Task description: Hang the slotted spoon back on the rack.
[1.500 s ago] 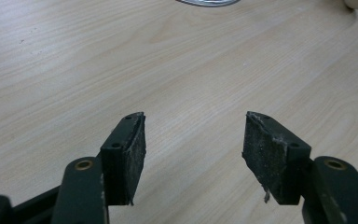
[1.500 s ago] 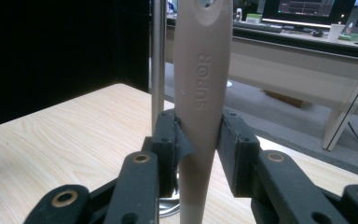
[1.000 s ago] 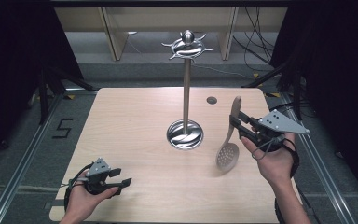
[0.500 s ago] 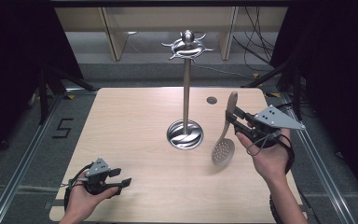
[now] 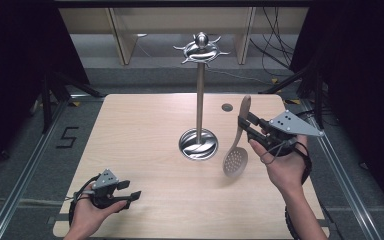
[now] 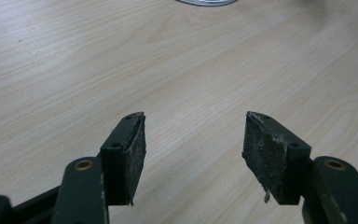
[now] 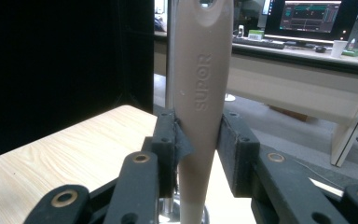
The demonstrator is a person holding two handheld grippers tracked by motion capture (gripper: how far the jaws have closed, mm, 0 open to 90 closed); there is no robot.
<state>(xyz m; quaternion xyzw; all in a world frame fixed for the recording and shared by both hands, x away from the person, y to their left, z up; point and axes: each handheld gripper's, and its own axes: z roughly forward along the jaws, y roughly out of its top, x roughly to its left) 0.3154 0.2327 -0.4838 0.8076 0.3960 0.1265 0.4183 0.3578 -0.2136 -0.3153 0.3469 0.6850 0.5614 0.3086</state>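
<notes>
Two grippers are at work over a pale wooden table (image 5: 145, 125). The right gripper (image 5: 244, 125), held in the person's right hand (image 5: 282, 165) above the right side of the table, pinches the handle of a beige slotted spoon (image 5: 236, 150). In the right gripper view, both pads press against the handle (image 7: 200, 93), one on each side, just below the raised lettering. The spoon hangs nearly upright and slightly tilted, its round perforated bowl lowest and clear of the tabletop, its handle tip uppermost.

Just left of the spoon stands a shiny metal stand (image 5: 199, 95), a tall thin pole rising from a round base (image 5: 198, 145) near the middle of the table, with a ring of hooks at its top (image 5: 201, 49). The spoon's bowl is close beside the base but apart from it.

At the near left corner, the left gripper (image 5: 127, 191) rests low by the table in the left hand (image 5: 87, 212). Its jaws are spread with only bare wood between the pads (image 6: 135, 149). A small dark disc (image 5: 227, 107) lies on the far right part of the table.
</notes>
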